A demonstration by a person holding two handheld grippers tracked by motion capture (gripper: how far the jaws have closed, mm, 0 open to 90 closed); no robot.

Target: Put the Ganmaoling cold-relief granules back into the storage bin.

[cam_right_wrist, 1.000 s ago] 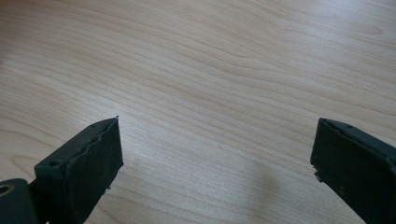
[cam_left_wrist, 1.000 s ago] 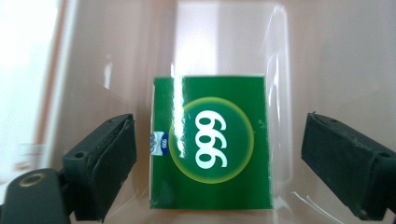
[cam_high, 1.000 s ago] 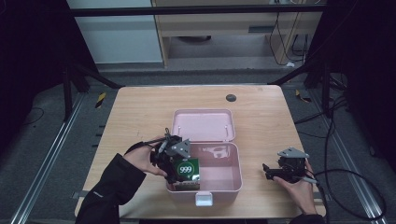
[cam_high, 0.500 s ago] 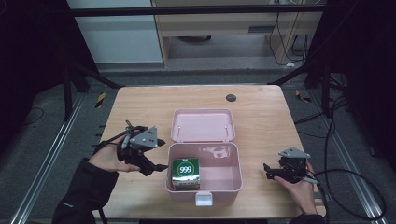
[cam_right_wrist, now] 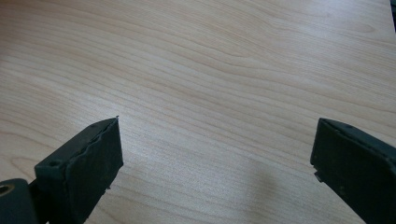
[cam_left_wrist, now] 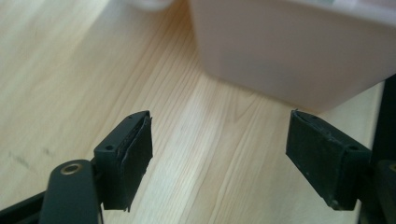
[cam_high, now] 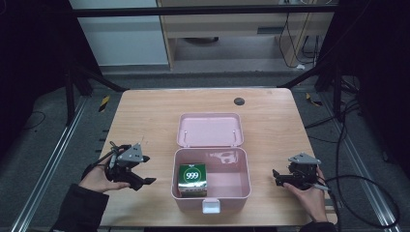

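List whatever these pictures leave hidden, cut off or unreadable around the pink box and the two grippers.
- Green 999 packet: in the high view the small print is too small to read; its lower part sits behind the pink box front wall.
- Pink box: blurred and cut off by the top edge in the left gripper view.
- Dark round spot on the table: too small to identify.
- Right gripper: the hand covers part of its body in the high view.

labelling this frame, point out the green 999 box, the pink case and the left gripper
green 999 box (cam_high: 192,177), high view, its top face
pink case (cam_high: 211,129), high view, its open lid
left gripper (cam_high: 145,181), high view, between its fingertips
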